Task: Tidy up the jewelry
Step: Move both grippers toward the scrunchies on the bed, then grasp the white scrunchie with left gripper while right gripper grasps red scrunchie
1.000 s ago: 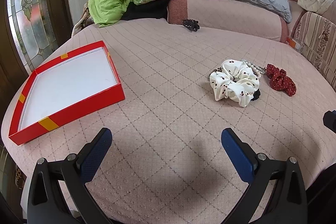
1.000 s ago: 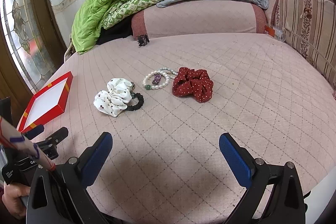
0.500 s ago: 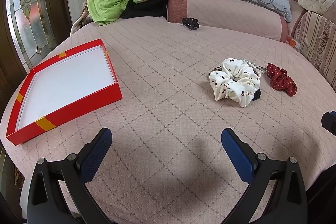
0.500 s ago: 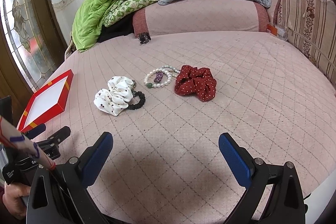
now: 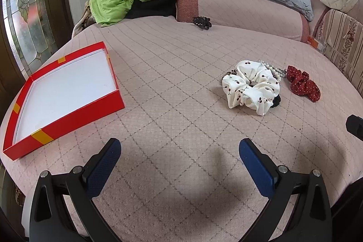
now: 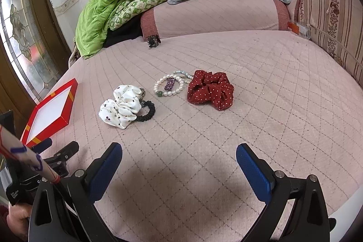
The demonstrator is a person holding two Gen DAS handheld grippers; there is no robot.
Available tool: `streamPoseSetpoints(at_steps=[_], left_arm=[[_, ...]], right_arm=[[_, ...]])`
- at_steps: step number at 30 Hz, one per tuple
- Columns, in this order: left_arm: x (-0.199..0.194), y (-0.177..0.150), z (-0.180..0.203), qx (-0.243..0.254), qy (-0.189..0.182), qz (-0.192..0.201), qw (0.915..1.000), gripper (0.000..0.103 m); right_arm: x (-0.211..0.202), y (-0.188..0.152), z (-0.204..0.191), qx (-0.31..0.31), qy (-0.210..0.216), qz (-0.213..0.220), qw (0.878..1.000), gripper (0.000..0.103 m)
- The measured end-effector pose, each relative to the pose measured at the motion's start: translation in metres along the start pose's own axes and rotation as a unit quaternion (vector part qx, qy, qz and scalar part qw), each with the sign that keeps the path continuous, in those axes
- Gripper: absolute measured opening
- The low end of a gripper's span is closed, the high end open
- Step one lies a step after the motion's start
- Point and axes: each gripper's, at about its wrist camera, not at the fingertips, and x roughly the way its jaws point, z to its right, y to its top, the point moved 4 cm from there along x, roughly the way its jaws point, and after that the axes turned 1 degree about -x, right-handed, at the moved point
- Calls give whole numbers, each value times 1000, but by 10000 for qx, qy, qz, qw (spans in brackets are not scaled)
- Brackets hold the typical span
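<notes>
Pink bedspread point(image 6: 261, 106) | 2 scrunchies point(image 6: 209, 89) | 2 bead bracelets point(image 6: 169, 85) | 1 red box point(image 5: 61, 92)

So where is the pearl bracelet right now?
The pearl bracelet lies on the bed in the right wrist view, between the white scrunchie and the red scrunchie, apart from the red box.

Each tool is a black plastic frame with triangular cut-outs, branching into two arms tipped with dark blue, finely textured pads; silver screws sit at the arm joints. This holds for the left tool point(image 5: 179, 149) and the right tool point(image 6: 178, 152). At the lower left of the right wrist frame, a pale stick with blue markings and red thread crosses a black handle, above a patch of bare skin.
</notes>
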Motion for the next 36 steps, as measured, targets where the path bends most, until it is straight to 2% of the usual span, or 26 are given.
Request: streamPoseSetpoints(at_steps=[7, 12, 14, 19, 23, 26, 29, 31, 32, 34, 36], left_arm=[[7, 5, 4, -27, -138, -31, 9999, 103], [17, 22, 9, -13, -336, -59, 9994, 103], [21, 34, 13, -47, -458, -29, 9989, 103], [34, 62, 34, 43, -792, 33, 9968, 103], [48, 67, 55, 221, -1055, -89, 9941, 103], [62, 68, 67, 329, -1073, -233, 9934, 103], [71, 72, 76, 450, -990, -196, 9939, 103], [75, 74, 81, 520, -1038, -161, 9931, 91], [81, 75, 87, 643, -1017, -204, 9925, 70], [91, 73, 91, 746, -1060, -366, 9909, 47], [95, 72, 91, 685, -1151, -449, 9900, 41]], right_arm=[[11, 3, 2, 87, 93, -60, 9999, 101], [26, 13, 15, 419, 144, -105, 9990, 91], [35, 20, 20, 509, 84, -142, 9986, 87], [55, 34, 37, 764, -58, -200, 9969, 85], [64, 44, 52, 982, -106, -203, 9949, 85], [71, 52, 61, 1098, -163, -185, 9936, 85], [81, 61, 66, 1057, -245, -205, 9939, 85], [90, 65, 67, 995, -286, -259, 9943, 85], [93, 66, 67, 971, -296, -280, 9944, 85], [105, 71, 66, 871, -314, -363, 9950, 85], [118, 75, 65, 781, -309, -469, 9954, 85]])
